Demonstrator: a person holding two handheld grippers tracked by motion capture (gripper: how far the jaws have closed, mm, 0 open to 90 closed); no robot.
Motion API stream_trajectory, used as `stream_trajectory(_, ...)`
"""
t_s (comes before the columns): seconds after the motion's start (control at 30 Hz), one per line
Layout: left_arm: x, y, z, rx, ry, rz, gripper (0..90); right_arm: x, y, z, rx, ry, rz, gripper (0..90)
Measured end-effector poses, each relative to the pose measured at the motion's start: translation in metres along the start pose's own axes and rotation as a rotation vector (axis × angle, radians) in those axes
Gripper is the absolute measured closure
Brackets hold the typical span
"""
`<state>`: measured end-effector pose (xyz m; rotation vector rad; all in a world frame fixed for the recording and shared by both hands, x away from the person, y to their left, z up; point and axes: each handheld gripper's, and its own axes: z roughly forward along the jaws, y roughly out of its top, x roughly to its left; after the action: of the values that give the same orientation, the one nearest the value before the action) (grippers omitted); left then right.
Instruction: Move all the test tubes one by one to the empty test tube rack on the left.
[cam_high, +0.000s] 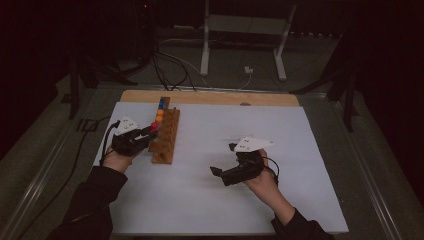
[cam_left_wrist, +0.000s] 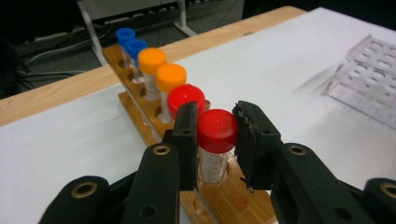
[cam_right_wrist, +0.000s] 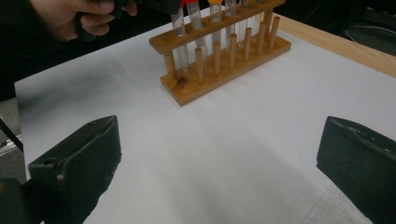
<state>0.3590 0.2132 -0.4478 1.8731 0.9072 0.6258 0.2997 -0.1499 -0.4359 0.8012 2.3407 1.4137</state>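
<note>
While the left gripper (cam_left_wrist: 215, 133) clamps the red cap of a tube (cam_left_wrist: 217, 130), this tube stands in the wooden rack (cam_high: 165, 135), next after another red-capped tube (cam_left_wrist: 186, 99). Well apart, the right gripper (cam_right_wrist: 217, 154) rests with jaws wide and holds nothing, over the white sheet (cam_high: 300, 165).

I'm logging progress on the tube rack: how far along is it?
Done: five capped tubes stand in the wooden rack: two blue, two orange, one red. In hand: the left hand-held gripper is shut on a sixth, the red-capped tube, which is in its hole at the near end. Left: letting go of it. The right hand-held gripper is open with nothing between its jaws.
</note>
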Motion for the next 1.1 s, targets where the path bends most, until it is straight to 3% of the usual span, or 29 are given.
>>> stream_trajectory(0.23,0.000,0.000,-0.002,0.010,-0.012,0.007,70.2,-0.001,0.001,-0.002,-0.005,0.003,0.000,0.0)
stream_trajectory(0.43,-0.007,0.005,-0.016,-0.031,-0.026,0.002,37.8,-0.002,0.000,-0.004,-0.012,0.003,0.001,0.0)
stream_trajectory(0.57,-0.017,0.004,-0.026,-0.038,-0.090,0.006,19.1,-0.003,-0.001,-0.006,-0.014,-0.003,-0.004,0.0)
stream_trajectory(0.63,-0.023,0.001,-0.031,-0.040,-0.111,0.010,15.1,-0.003,-0.001,-0.006,-0.013,-0.008,-0.004,0.0)
stream_trajectory(0.77,-0.033,-0.007,-0.038,-0.040,-0.220,0.021,2.0,-0.003,-0.001,-0.006,-0.020,-0.018,-0.012,0.0)
stream_trajectory(0.87,-0.041,-0.014,-0.039,-0.028,-0.253,0.012,1.7,-0.002,-0.002,-0.007,-0.024,-0.026,-0.022,0.0)
stream_trajectory(1.1,-0.062,-0.033,-0.038,0.011,-0.284,0.070,1.0,-0.004,-0.012,-0.012,-0.023,-0.040,-0.023,0.0)
